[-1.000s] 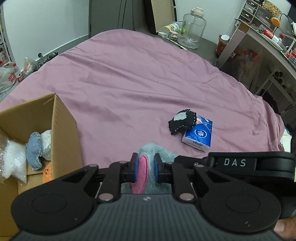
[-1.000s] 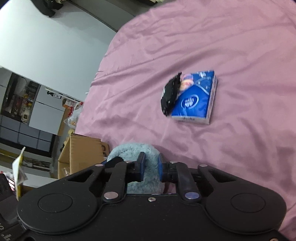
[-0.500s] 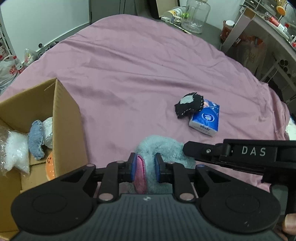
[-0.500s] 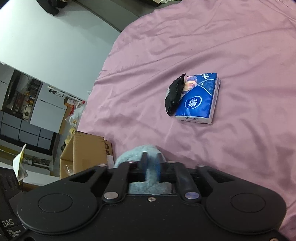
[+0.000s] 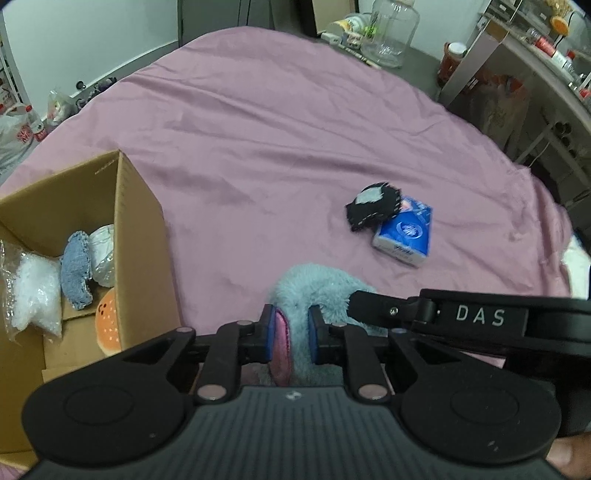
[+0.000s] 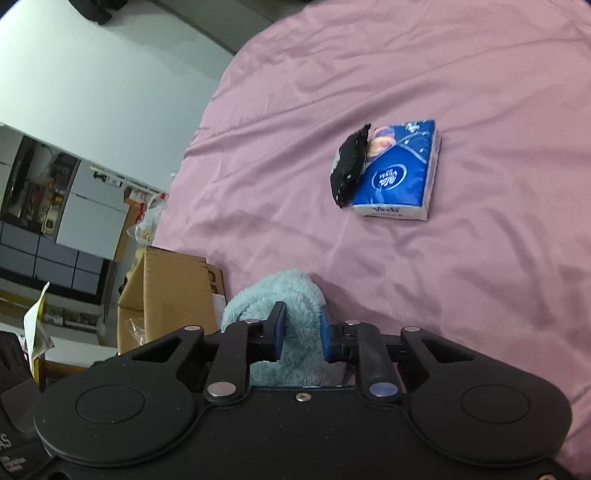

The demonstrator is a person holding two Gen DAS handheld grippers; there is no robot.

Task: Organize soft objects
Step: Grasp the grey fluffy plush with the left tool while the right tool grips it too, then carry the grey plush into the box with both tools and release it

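Note:
A fluffy light-blue plush with a pink lining (image 5: pixel 317 291) (image 6: pixel 291 295) is held above the pink bedsheet by both tools. My left gripper (image 5: pixel 290 334) is shut on its pink-lined part, and my right gripper (image 6: pixel 300 326) is shut on another fold of it. An open cardboard box (image 5: pixel 138 236) (image 6: pixel 170 291) stands to the left, holding a blue-grey knitted piece (image 5: pixel 75 275), a burger plush (image 5: pixel 107 325) and a clear bag of white filling (image 5: pixel 33 295). Farther on the bed, a black stitched pouch (image 5: pixel 373 210) (image 6: pixel 349 168) leans on a blue tissue pack (image 5: pixel 404 232) (image 6: pixel 400 177).
The pink sheet (image 5: pixel 277 129) covers the whole bed. Beyond its far edge stand a large clear jar (image 5: pixel 389 33) and a cluttered desk (image 5: pixel 535 55) at the right. Bags (image 5: pixel 22 129) lie on the floor at the left. A fingertip (image 5: pixel 569 454) shows at the lower right.
Both grippers have lifted and drawn back with the blue plush, keeping their hold. The box, pouch and tissue pack lie as before.

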